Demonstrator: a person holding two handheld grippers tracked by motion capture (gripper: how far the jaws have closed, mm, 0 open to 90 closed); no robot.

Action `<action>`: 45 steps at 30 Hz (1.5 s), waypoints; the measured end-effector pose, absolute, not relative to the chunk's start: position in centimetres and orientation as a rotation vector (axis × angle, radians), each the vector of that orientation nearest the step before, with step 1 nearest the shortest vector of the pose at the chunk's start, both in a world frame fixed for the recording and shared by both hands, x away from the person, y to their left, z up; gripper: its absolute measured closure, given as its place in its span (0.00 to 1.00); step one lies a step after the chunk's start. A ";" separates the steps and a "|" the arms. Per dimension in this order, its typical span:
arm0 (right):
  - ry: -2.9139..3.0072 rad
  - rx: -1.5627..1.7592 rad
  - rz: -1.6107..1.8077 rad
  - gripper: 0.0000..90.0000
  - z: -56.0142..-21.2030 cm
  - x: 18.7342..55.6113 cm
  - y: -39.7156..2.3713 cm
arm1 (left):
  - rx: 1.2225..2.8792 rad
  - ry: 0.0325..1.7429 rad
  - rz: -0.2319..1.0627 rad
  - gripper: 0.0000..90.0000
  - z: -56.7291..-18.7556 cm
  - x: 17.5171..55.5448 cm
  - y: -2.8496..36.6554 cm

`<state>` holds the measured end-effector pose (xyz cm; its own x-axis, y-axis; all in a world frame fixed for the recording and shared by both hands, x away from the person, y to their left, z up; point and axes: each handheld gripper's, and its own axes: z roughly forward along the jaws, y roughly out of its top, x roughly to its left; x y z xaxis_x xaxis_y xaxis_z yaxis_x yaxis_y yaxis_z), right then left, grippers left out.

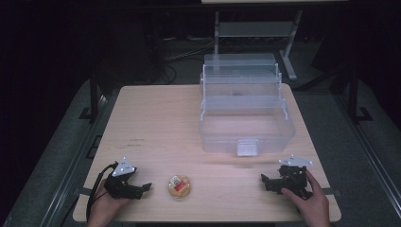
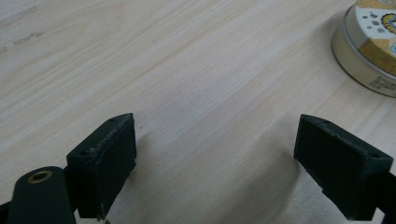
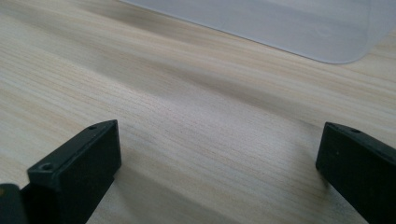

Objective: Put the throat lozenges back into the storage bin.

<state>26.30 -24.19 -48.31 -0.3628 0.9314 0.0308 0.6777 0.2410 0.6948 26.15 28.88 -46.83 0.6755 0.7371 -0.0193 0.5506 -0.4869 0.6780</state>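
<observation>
I have the left gripper (image 1: 144, 187) low in the lower left of the high view, resting near the front edge of the table (image 1: 156, 118), a hand (image 1: 106, 208) wrapped around it from below. Its jaws are spread wide with nothing between them; in the left gripper view I see only bare wood grain in the gap. The tin (image 1: 179, 186) lies flat just right of that gripper, bottom centre of the high view, apart from the jaws and not touched by them. In the left gripper view the tin (image 2: 369, 46) sits in the upper right corner of the frame, its printed lid facing up and its pale side wall toward me, cut off by the frame edge.

My right gripper (image 1: 265, 181) is in the lower right of the high view, also near the front edge, held by the other hand (image 1: 309, 201). Its jaws stand wide apart as well, holding nothing. It points toward the middle of the table, well apart from the tin.

The clear box (image 1: 246, 127) stands open in the upper centre-right of the high view, its stepped trays folded back and its main tub open on top. In the right gripper view its rounded lower corner (image 3: 299, 32) crosses the top of the frame, apart from the jaws.
</observation>
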 end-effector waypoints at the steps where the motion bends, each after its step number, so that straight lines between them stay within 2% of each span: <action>1: 2.130 1.476 0.888 0.00 -48.3 26.3 -24.2 | 2.219 0.986 0.361 0.14 -46.8 26.2 28.9; 4: 2.131 1.475 0.887 0.00 -48.3 26.3 -24.2 | 2.226 1.008 0.312 0.14 -46.5 26.3 28.8; 19: 2.131 1.475 0.888 0.00 -48.3 26.3 -24.2 | 2.262 0.979 0.313 0.15 -45.0 26.4 28.1; 45: 2.131 1.473 0.888 0.00 -48.3 26.3 -24.2 | 2.310 0.911 0.226 0.15 -43.2 26.3 26.2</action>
